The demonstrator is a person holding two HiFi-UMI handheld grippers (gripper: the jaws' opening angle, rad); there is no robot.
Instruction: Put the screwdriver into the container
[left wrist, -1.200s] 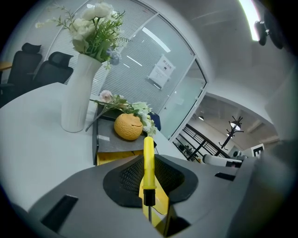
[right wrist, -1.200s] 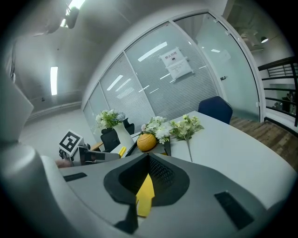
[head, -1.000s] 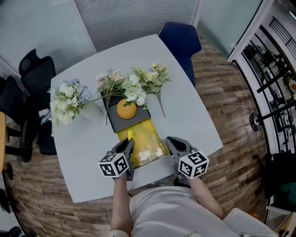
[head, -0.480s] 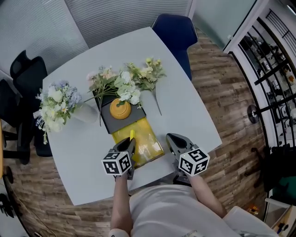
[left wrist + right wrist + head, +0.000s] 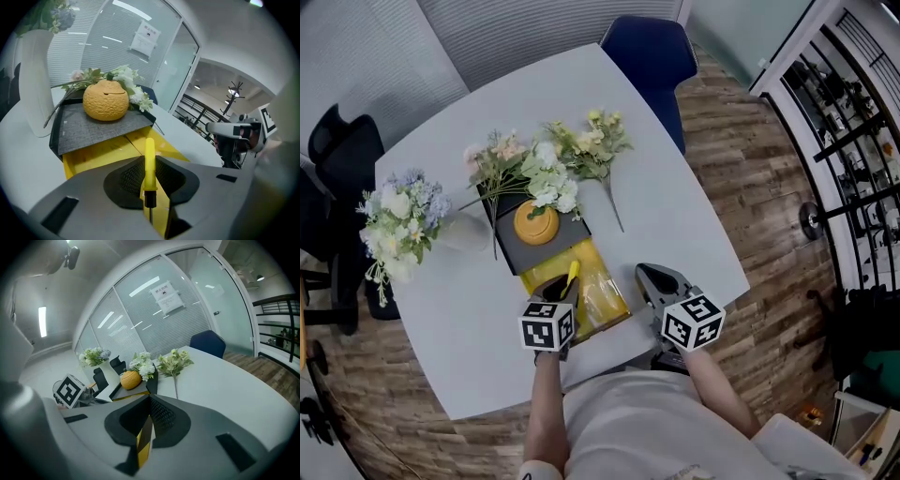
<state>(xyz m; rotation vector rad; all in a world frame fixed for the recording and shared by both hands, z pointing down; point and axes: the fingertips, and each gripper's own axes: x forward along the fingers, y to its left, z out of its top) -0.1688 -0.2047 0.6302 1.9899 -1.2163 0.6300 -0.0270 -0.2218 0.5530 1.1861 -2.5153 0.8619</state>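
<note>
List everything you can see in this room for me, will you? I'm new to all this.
table: one, white, mid-room
container: one, yellow, near edge of the table
tray: one, dark grey, overlapping the container's far end
orange pot: one, on the tray
vase: one, white, holding a bouquet, table's left
flower sprigs: a few, white, pink and green, behind the tray
blue chair: one, far side
black chairs: at least two, left
screwdriver: one, yellow handle, over the container
left gripper: grey, shut on the screwdriver
right gripper: grey, shut, empty

Left gripper (image 5: 555, 286) clamped on screwdriver (image 5: 149, 157); right gripper (image 5: 652, 278) closed, alongside.
</note>
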